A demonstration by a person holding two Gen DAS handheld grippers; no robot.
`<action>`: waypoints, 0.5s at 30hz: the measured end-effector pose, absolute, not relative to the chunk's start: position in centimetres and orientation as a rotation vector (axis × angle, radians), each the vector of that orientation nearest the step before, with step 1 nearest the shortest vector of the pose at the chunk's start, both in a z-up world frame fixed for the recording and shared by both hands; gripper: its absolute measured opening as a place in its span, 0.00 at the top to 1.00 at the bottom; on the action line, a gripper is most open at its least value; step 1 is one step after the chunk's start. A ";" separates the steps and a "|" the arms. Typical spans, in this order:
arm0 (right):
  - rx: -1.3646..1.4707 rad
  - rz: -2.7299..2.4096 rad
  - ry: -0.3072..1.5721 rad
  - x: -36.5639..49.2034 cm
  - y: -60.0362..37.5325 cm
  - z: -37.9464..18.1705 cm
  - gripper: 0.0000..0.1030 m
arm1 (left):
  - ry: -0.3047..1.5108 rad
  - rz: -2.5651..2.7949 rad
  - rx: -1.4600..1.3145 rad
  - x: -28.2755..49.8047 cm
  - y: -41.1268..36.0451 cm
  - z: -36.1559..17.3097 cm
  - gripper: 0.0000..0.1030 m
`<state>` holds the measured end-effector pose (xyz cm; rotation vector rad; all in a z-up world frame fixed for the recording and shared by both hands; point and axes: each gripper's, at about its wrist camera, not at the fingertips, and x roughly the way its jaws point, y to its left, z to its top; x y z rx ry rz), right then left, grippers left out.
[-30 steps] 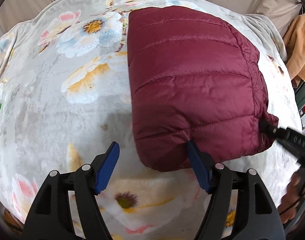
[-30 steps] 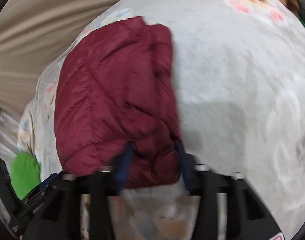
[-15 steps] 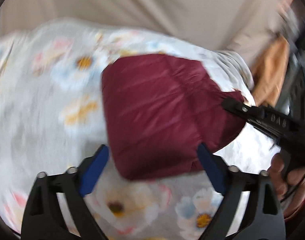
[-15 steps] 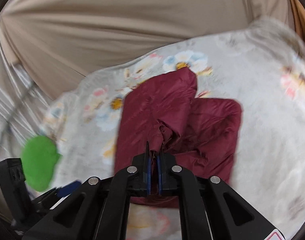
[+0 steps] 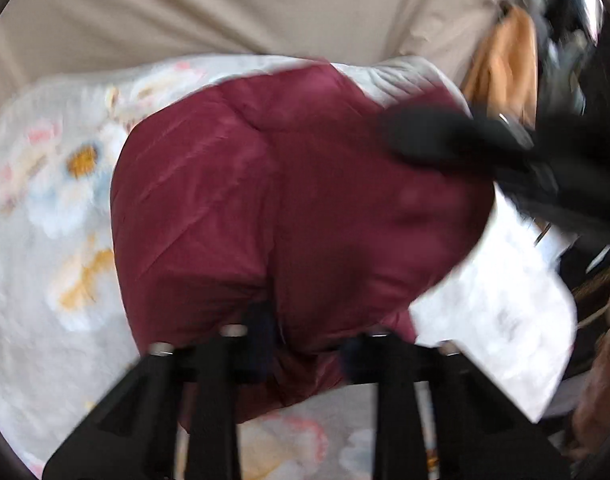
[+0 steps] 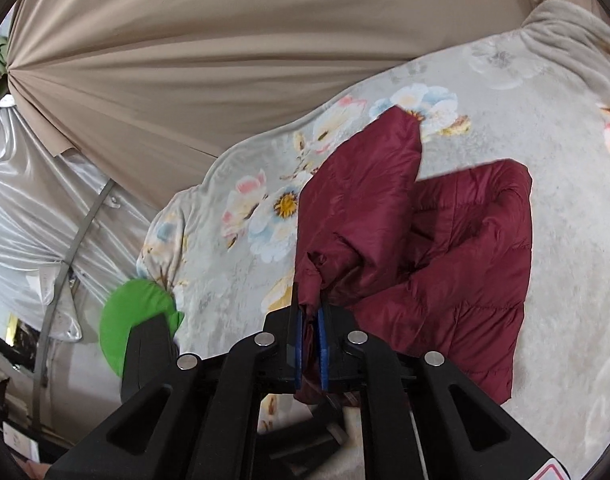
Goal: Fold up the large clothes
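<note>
A maroon quilted jacket (image 5: 289, 208) lies on the floral blanket (image 5: 45, 240). My left gripper (image 5: 307, 344) is at its near edge, jaws closing, with bunched fabric filling the gap between the fingers; that view is blurred. My right gripper (image 6: 310, 320) grips a fold of the jacket (image 6: 465, 264) between its blue pads, jaws easing open slightly, and holds that flap raised above the part that lies flat. The right gripper (image 5: 425, 140) shows as a black blur over the jacket's far right side in the left wrist view. Part of the left gripper (image 6: 149, 352) is at the lower left.
A beige curtain (image 6: 225, 60) hangs behind the blanket (image 6: 565, 200). A green item (image 6: 125, 312) sits at the blanket's left edge. An orange garment (image 5: 505, 60) hangs at the upper right. A person's hand (image 5: 601, 380) is at the right edge.
The left jaws, wide open before, have closed in on the jacket's near edge. The right gripper has risen with its pinched fold, lifting a flap off the blanket.
</note>
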<state>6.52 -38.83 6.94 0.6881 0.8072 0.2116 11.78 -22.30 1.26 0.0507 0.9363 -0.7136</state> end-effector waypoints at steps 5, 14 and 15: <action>0.635 0.081 0.796 3.4 -41.6 5.6 0.83 | 0.855 -0.555 -0.223 13.9 -13.4 5.0 0.92; 0.674 -0.066 1.172 4.8 -44.0 -9.1 0.53 | 0.948 -0.200 -0.505 13.7 1.6 0.1 0.92; 0.707 -0.042 1.170 4.8 -43.6 -9.9 0.50 | 0.981 -0.167 -0.538 13.5 2.7 -1.4 0.92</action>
